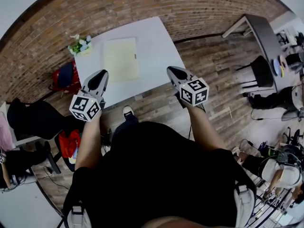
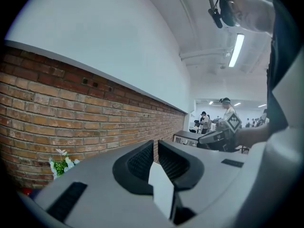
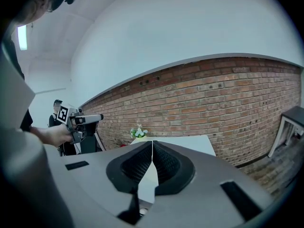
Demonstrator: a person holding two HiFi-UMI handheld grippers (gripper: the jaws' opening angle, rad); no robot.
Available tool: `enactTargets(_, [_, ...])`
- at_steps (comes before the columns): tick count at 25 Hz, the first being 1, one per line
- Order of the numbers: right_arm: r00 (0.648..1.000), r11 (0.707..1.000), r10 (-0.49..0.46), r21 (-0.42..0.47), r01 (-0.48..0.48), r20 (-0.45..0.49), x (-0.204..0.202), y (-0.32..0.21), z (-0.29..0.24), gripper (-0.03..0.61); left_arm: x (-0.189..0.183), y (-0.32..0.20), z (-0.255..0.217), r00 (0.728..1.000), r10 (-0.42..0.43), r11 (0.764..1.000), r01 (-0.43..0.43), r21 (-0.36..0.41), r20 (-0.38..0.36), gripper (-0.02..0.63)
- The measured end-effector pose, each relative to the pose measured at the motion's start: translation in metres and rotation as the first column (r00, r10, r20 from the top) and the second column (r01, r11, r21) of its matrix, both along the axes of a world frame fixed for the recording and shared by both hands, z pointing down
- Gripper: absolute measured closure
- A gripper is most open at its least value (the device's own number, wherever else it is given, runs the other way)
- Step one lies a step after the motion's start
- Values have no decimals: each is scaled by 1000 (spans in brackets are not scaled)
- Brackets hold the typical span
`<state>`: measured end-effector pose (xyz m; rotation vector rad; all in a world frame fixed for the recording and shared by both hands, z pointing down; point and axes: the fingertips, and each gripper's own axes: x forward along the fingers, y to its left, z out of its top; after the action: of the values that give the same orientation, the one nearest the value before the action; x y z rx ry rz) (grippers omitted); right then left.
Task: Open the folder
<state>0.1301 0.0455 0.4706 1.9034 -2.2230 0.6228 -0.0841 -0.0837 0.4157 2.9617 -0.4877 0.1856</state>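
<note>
Seeing both sets of jaws pinched shut on nothing, left gripper and right gripper near the table front edge, apart from the seemingly closed folder.

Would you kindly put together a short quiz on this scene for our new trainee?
1. True or false: the folder lies closed on the table.
2. Where do the flowers stand?
A) at a far corner of the table, next to the brick wall
B) on the folder
C) at the table's near edge
3. Fill in the missing word: the jaws of the left gripper and the right gripper are both ____, with nothing between them.

Key: 1 true; 2 A; 3 shut.
</note>
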Motion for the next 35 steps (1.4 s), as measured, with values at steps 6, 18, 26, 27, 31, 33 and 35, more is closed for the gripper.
enactTargets(6, [1000,1000,8,-15,-8,9,-6,-41,4,551,0,-43,6,1000,14,1000,-14,-14,15,577])
enactTargets(18, [999,999,48,-2,-48,1,-11,-112,-4,551,1,-117,10,997,67,998,-67,-13,36,577])
enactTargets(26, [996,996,92,-4,-92,-18,-11,-144,-14,551,6,-155,2,992,121,993,-121,14,32,577])
enactTargets(27, [995,995,95,-4,-95,-20,-12,-148,-15,551,6,-159,3,991,128,992,-128,15,34,577])
enactTargets(31, [994,994,106,-11,-107,-29,-20,-160,-17,551,2,-172,10,986,160,987,-161,7,38,584])
enactTargets(33, [993,993,114,-9,-114,-32,-22,-169,-19,551,0,-180,11,984,172,985,-173,7,40,584])
enactTargets(35, [993,993,117,-3,-117,-35,-26,-179,-23,551,-4,-188,10,983,180,983,-181,13,41,584])
